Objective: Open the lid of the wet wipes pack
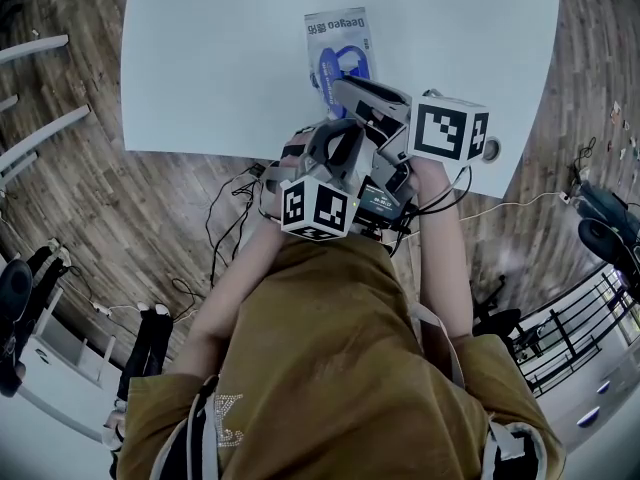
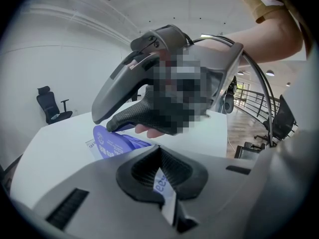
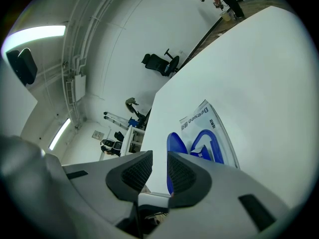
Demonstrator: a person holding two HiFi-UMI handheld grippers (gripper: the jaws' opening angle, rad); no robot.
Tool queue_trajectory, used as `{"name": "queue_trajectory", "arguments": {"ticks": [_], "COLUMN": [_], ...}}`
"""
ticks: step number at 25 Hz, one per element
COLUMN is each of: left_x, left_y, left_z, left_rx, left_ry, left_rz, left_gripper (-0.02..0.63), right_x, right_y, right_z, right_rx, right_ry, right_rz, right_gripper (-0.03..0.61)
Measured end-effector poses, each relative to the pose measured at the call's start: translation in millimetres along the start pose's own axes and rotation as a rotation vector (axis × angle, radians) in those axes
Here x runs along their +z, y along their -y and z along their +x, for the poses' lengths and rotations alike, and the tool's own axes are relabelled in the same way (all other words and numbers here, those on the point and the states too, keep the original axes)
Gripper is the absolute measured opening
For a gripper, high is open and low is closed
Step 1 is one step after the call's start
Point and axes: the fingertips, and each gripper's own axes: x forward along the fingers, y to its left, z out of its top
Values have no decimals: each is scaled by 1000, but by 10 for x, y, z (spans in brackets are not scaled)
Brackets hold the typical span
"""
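Note:
The wet wipes pack (image 1: 338, 30) lies on the white table (image 1: 200, 58), white with blue print. Its blue lid (image 3: 175, 147) stands raised beside the blue oval ring of the opening (image 3: 212, 142). My left gripper (image 2: 162, 176) is shut on the pack's near edge, and a white printed strip shows between its pads. In the head view the left gripper (image 1: 335, 133) sits under the right one. My right gripper (image 3: 159, 171) hovers just short of the lid, jaws a narrow gap apart with nothing between them. It reaches the pack's near end (image 1: 338, 88) and crosses in front of the left gripper (image 2: 164, 83).
The grippers work at the table's front edge (image 1: 230, 153). Cables (image 1: 232, 203) hang below that edge over the wooden floor. A black office chair (image 2: 51, 106) stands beyond the table's far side. A small round fitting (image 1: 490, 149) sits at the table's near right corner.

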Motion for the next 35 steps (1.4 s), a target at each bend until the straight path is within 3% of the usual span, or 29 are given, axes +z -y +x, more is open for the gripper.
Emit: {"name": "queue_trajectory", "arguments": {"ticks": [11,35], "left_x": [-50,-131], "left_y": [-146,-446], "left_z": [-39,-128], "left_rx": [55,141], "left_ry": [2,14], "left_rz": [-29,-132], "left_gripper": [2,2], "right_x": [-2,-65], "right_y": [-73,-36], "right_z": [30,-23], "right_rx": [63,59], "right_ry": [14,15], "right_rz": [35,23], "right_gripper": [87,88]}}
